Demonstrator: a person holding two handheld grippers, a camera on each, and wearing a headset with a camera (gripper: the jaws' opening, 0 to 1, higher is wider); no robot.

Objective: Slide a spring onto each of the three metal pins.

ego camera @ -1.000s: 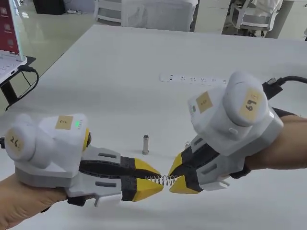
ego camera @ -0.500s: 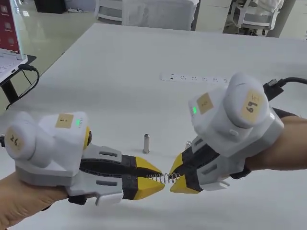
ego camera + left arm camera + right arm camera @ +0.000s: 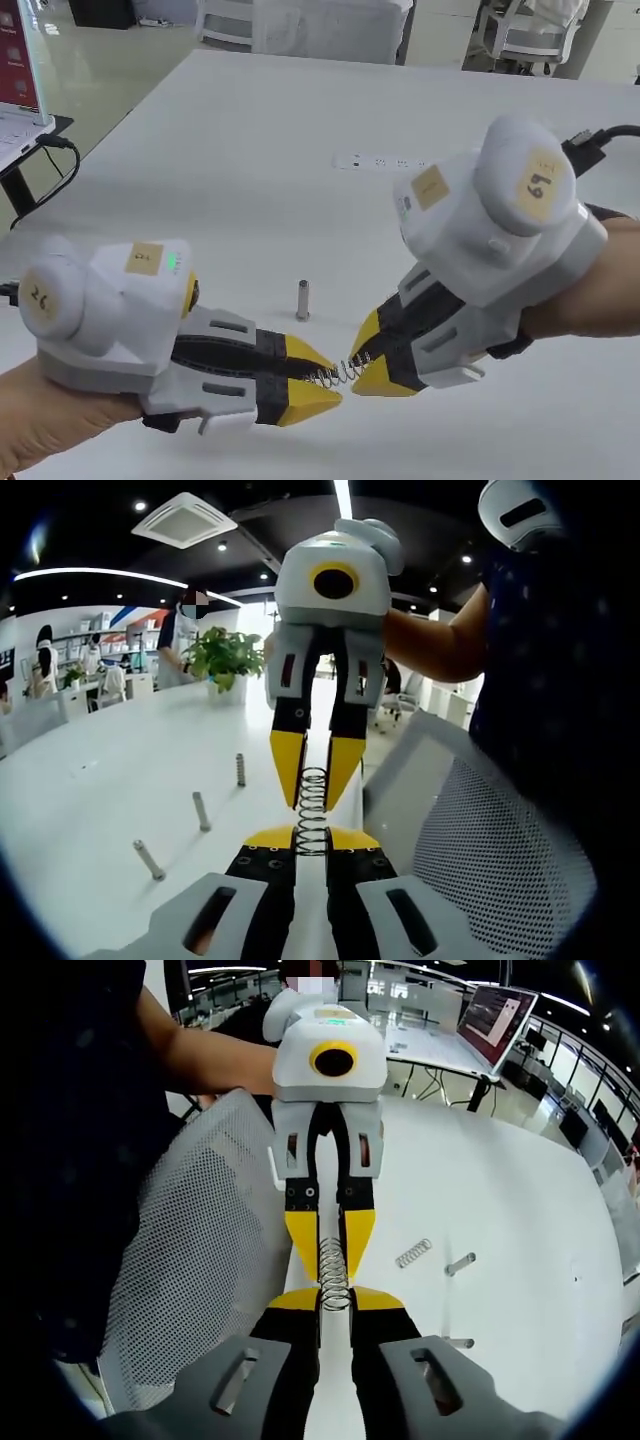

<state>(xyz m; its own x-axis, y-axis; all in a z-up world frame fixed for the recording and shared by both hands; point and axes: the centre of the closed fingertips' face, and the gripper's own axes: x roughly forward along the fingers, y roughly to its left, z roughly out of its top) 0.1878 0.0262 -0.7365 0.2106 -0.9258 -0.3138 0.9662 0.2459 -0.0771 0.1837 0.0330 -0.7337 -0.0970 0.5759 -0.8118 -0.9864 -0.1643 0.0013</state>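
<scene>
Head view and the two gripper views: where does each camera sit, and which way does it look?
Head view: on the person's head, looking down at the table; shows left gripper, right gripper, left hand, right forearm.
Left gripper view: rides the left gripper, looking along its jaws at the right gripper and three pins; right forearm shows.
Right gripper view: rides the right gripper, looking at the left gripper; left arm shows.
Shared: the gripper views face each other, both seeing the one spring held between them.

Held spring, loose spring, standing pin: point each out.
Held spring [image 3: 312, 806], left gripper view, middle coils.
Loose spring [image 3: 412, 1253], right gripper view, mid-length.
Pin [image 3: 303, 299], head view, middle of shaft.
</scene>
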